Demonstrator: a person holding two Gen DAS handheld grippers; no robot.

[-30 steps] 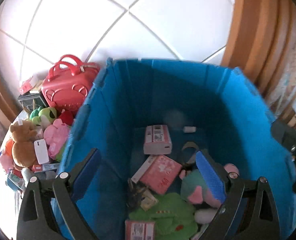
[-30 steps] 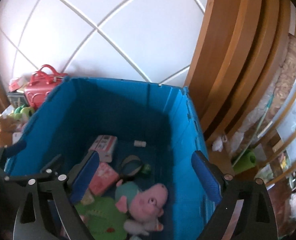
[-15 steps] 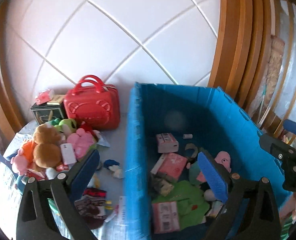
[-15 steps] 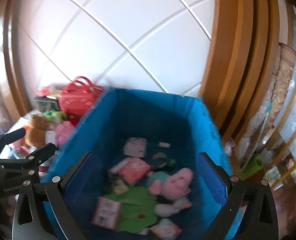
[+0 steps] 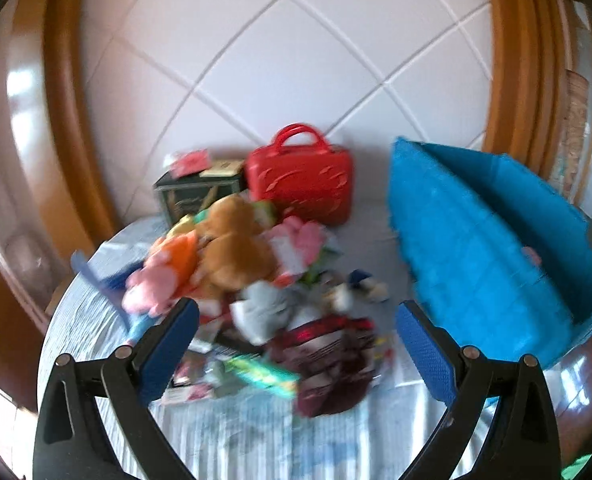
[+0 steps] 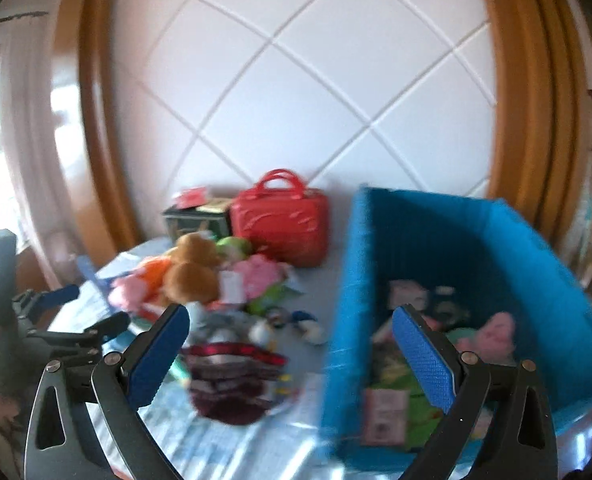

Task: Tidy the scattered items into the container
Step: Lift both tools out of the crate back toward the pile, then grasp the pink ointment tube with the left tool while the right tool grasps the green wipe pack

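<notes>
A blue bin [image 5: 475, 256] stands at the right of the table; it also shows in the right wrist view [image 6: 543, 264], holding a pink pig plush [image 6: 493, 330] and small boxes. A pile of scattered toys lies left of it: a brown teddy [image 5: 236, 248], a pink plush [image 5: 156, 284], a grey plush [image 5: 264, 312], a dark red pouch [image 5: 327, 364]. My left gripper [image 5: 296, 344] is open and empty above the pile. My right gripper [image 6: 292, 356] is open and empty, straddling the bin's left wall. The left gripper also shows at the left of the right wrist view [image 6: 84, 312].
A red handbag [image 5: 299, 184] and a dark green box [image 5: 196, 196] stand at the back against the white tiled wall. The striped cloth-covered table [image 5: 256, 432] ends at a rounded front-left edge. Wooden frames flank the wall on both sides.
Both grippers have swung left and back from above the bin's inside. The toy pile now lies ahead of the left gripper, and the bin has shifted right in both views.
</notes>
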